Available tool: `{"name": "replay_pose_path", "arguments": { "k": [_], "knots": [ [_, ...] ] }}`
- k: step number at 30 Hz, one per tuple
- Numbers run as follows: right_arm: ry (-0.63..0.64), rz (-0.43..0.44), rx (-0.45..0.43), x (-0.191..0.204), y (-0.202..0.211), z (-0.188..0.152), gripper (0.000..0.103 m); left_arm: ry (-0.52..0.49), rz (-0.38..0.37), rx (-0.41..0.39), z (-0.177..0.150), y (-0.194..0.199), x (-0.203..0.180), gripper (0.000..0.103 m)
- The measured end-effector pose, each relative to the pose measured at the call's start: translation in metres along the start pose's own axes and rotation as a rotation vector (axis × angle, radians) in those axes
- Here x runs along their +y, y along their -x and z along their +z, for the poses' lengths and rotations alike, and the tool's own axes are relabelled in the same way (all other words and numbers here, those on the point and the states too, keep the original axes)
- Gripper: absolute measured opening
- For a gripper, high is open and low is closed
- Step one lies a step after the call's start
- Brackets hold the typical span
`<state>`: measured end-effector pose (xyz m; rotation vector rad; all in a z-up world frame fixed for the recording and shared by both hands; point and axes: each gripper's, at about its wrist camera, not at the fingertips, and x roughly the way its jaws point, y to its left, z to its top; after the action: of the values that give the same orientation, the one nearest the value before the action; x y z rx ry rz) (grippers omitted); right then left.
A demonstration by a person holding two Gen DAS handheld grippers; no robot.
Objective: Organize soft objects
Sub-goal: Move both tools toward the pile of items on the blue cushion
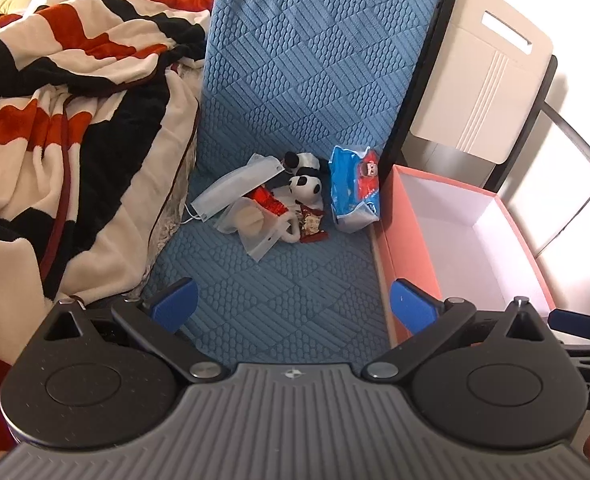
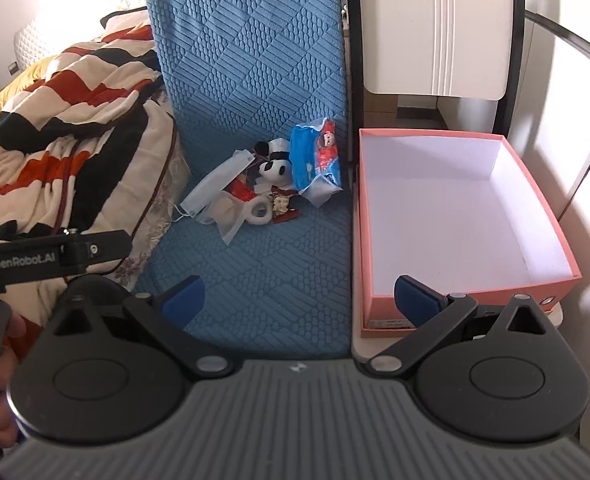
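A small pile of soft things lies on the blue quilted mat [image 1: 279,280] [image 2: 263,272]: a black-and-white plush toy [image 1: 305,184] [image 2: 275,168], a blue tissue pack [image 1: 353,188] [image 2: 315,160], a face mask [image 1: 231,192] [image 2: 211,188], a red pouch [image 1: 313,226] [image 2: 283,206] and a white ring [image 2: 259,212]. An open pink box [image 1: 415,248] [image 2: 447,208] with a white inside stands to the right of the mat. My left gripper [image 1: 293,306] is open and empty, well short of the pile. My right gripper [image 2: 301,300] is open and empty, near the box's front left corner.
A rumpled red, black and cream blanket [image 1: 63,120] [image 2: 75,120] lies left of the mat. A cream and black chair back [image 1: 479,80] [image 2: 435,28] stands behind the box. The left gripper's body [image 2: 47,260] reaches into the right wrist view at the left.
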<state>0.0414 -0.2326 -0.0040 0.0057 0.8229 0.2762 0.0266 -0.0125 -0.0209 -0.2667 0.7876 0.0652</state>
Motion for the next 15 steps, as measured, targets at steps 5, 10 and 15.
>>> {"name": "replay_pose_path", "arguments": {
  "k": [5,10,15],
  "knots": [
    [-0.019,-0.018,0.008,0.002,-0.002,-0.002,0.103,0.005,-0.006,-0.004,0.002,0.000,0.009,0.103],
    [-0.027,-0.020,0.017,0.004,-0.006,-0.006,0.103,-0.007,0.007,0.003,0.005,-0.008,0.017,0.103],
    [-0.041,-0.033,0.032,0.002,-0.011,-0.008,0.103,-0.018,0.005,0.030,0.004,-0.020,0.016,0.103]
  ]
}}
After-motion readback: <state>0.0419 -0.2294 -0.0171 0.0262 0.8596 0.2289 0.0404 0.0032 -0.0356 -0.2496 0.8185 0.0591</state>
